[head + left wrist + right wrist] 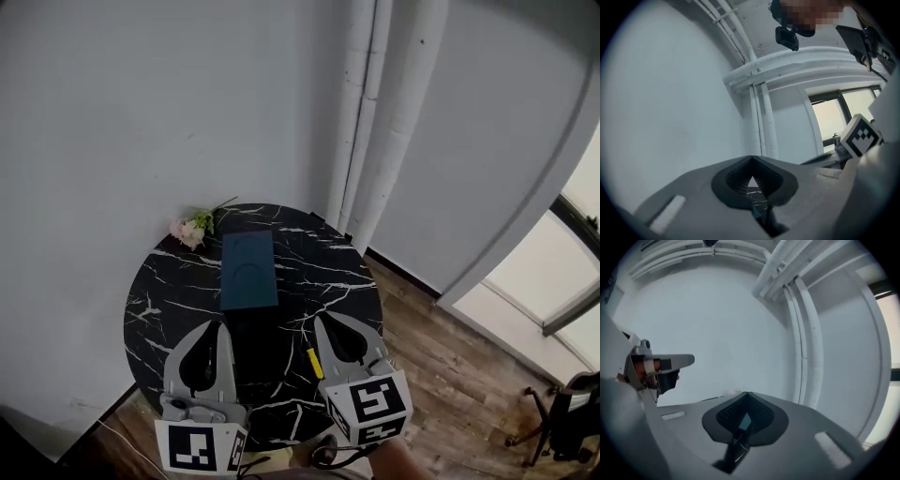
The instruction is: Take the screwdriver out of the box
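Slim yellow screwdriver (pixel 314 363) on round black marble counter (pixel 155 291), beside dark blue rectangular box (pixel 249 272): removal looks done. Left tool (pixel 751 158), right tool (pixel 747 393) clenched, empty. Next: likely withdraw.

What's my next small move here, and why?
Probably open the right gripper and lower it to the yellow screwdriver, which lies beside its tip, near the box. Both it and the left gripper are shut, holding nothing.
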`<state>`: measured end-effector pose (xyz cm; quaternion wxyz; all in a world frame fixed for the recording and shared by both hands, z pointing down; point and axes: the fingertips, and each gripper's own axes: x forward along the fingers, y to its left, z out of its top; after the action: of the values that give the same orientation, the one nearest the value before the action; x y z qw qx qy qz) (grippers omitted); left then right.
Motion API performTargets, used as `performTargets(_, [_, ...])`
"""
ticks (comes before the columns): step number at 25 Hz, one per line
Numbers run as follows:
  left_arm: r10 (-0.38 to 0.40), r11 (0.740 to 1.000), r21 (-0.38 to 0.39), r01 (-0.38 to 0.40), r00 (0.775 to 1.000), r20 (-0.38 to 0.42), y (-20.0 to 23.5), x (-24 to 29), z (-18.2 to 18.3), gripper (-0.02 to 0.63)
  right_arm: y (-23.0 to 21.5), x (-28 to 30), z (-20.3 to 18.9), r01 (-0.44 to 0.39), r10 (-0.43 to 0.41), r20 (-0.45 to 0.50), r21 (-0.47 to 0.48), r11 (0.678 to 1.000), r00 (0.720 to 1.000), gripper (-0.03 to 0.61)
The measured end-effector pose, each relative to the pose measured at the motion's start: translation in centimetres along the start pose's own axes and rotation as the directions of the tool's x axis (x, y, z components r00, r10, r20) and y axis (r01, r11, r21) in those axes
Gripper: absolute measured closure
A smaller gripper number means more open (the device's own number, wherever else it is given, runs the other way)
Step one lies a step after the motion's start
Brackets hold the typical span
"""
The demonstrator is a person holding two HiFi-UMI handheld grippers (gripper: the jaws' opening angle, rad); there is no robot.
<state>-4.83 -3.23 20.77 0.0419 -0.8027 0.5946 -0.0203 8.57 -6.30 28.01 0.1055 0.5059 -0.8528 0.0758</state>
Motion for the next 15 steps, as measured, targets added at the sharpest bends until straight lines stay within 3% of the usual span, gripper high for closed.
performTargets(7, [0.035,0.999,0.027,-0.037,0.997,0.074,-0.7,-1.9,3.9,0.614,1.2,-4.2,7.4,0.003,0.017,0.173,-0.11,0.994,0.985,0.552])
performTargets(15, [0.057,0.996,0.058,-0.065,0.991,0.122,-0.9,-3.1,6.4,0.614,2.2,-5.6,8.4,-0.012,0.041,0.207,-0.139,0.99,0.977,0.554])
